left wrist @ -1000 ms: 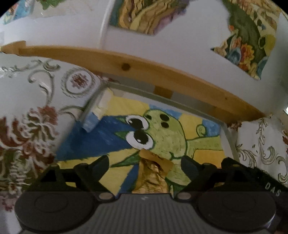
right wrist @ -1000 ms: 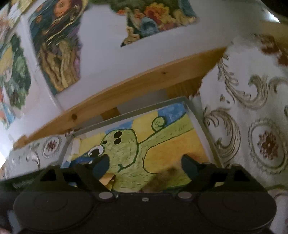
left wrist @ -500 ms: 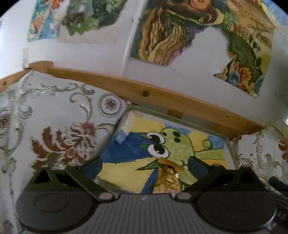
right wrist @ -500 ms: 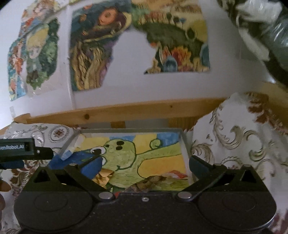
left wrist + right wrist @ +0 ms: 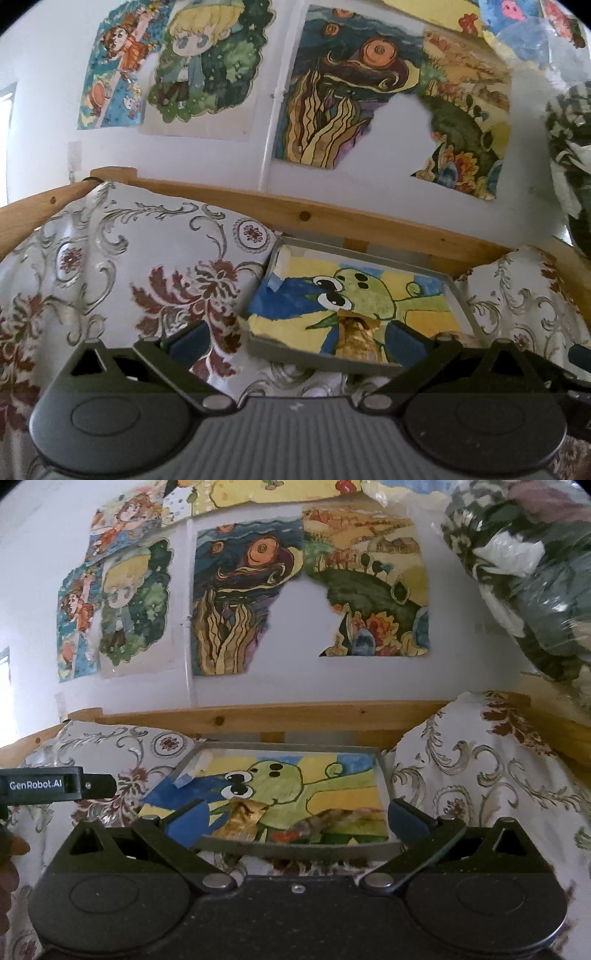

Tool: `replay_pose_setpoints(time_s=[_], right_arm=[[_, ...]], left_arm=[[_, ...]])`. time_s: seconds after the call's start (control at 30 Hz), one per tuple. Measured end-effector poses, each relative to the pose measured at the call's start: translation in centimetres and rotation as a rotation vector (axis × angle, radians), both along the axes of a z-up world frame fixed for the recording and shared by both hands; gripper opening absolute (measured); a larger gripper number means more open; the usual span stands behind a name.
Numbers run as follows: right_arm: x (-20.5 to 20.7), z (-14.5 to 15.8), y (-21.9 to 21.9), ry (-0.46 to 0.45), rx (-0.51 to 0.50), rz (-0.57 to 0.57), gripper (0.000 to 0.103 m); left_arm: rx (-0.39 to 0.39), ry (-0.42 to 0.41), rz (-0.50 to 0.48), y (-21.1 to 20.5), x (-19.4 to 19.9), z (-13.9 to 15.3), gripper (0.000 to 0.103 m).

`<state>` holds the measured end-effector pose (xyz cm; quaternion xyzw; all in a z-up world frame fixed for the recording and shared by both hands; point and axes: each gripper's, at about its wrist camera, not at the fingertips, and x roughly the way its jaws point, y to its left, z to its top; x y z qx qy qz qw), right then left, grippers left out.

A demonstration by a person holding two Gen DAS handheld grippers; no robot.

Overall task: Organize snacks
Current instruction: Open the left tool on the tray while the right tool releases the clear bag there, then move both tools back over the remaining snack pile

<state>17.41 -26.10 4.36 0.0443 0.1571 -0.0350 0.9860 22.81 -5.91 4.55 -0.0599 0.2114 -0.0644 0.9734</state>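
A grey tray [image 5: 314, 360] lined with a painted green frog picture lies on a floral cloth. A gold-foil snack [image 5: 360, 338] rests in it near the front rim. My left gripper [image 5: 297, 339] is open and empty, held back from the tray's front left corner. In the right wrist view the tray [image 5: 295, 847] holds the gold-foil snack [image 5: 243, 818] and a second, red-and-brown wrapped snack [image 5: 332, 823] to its right. My right gripper [image 5: 297, 819] is open and empty, in front of the tray's near rim. The left gripper's body [image 5: 55, 784] shows at the far left.
The floral cloth [image 5: 147, 266] bunches up on both sides of the tray. A wooden rail [image 5: 295, 716] runs behind it below a white wall with paintings [image 5: 240, 602]. A plastic-wrapped bundle [image 5: 528, 576] hangs at upper right.
Both grippers have drawn back and up from the tray, so it looks smaller and more wall shows. The snacks stay in the tray. Both grippers remain open.
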Motion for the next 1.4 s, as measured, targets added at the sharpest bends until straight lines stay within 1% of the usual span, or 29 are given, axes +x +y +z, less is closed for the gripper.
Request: replay_pose_setpoints(time_s=[0.17,0.3,0.47,0.6,0.77,0.9,1.0,1.1,1.27,1.4], right_arm=[[-3.2,-0.1,0.6,-0.001,0.014,-0.005,0.102],[-5.1,-0.5,1.2,0.03,0.023,0.009,0.102],[-6.9,-0.8,2.1,0.065,0.018,0.013,0.102],[-8.0,-1.1,3.1,0.101,0.016,0.019,0.102],[-8.9,-1.9,4.6,0.157,-0.019,0.017,0.102],[-9.1,-2.5,5.1,0.204,0.009,0.024,0.102],[-9.0,-3.2,5.5,0.253,0.028,0.032,0.102],[-9.0,-3.8,6.1,0.282,0.016,0.037,0.102],[-9.0,-4.6,6.9,0.326,-0.008,0.056,0.102],[-8.5,-5.2,6.9,0.377,-0.005,0.065,0.102]], left_arm=[[0.029,-0.019,-0.007,0.9,-3.0,-0.7,0.103],[0.05,-0.014,-0.019,1.7,-4.8,-1.3,0.103],[0.083,-0.001,-0.01,2.9,-6.9,-2.0,0.103],[0.099,0.031,0.022,4.1,-8.2,-2.7,0.103],[0.123,0.07,0.085,5.7,-9.7,-3.3,0.103],[0.153,0.131,0.102,6.2,-10.4,-3.9,0.103],[0.164,0.173,0.094,6.3,-10.7,-4.3,0.103],[0.19,0.217,0.083,6.2,-10.8,-4.8,0.103],[0.232,0.265,0.076,5.7,-11.0,-5.5,0.103],[0.246,0.31,0.058,5.5,-10.9,-5.9,0.103]])
